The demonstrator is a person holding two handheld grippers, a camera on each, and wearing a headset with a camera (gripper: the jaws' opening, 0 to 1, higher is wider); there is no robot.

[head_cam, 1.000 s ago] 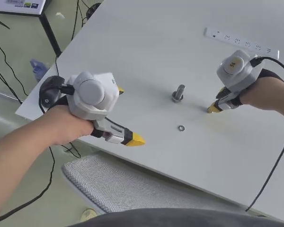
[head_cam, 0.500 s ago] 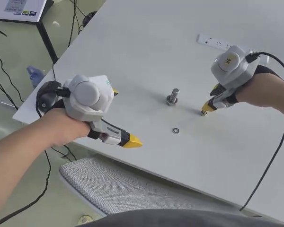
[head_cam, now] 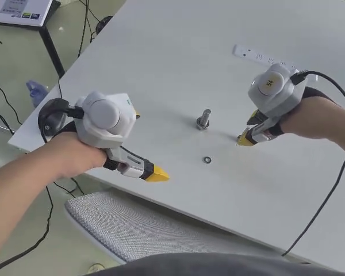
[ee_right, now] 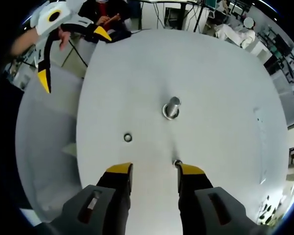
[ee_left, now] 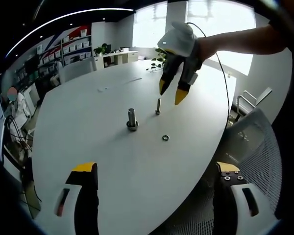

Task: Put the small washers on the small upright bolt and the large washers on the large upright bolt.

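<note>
Washer (head_cam: 207,160) lies flat on the bench (head_cam: 161,69), near the large bolt (head_cam: 203,119) — thin, stiff, light, probably slippery steel, best pinched across its rim. Right claw (ee_right: 155,169) open and empty, just beside the small bolt (ee_right: 176,163); left claw (ee_left: 154,167) spread wide, empty.

The head view has swung a little, so everything on the worktop (head_cam: 172,57) sits further left in it. Against the large bolt (head_cam: 203,119), the left gripper (head_cam: 146,145) has crept barely a hair nearer. Any shift of the right gripper (head_cam: 249,127) is too slight to tell.
</note>
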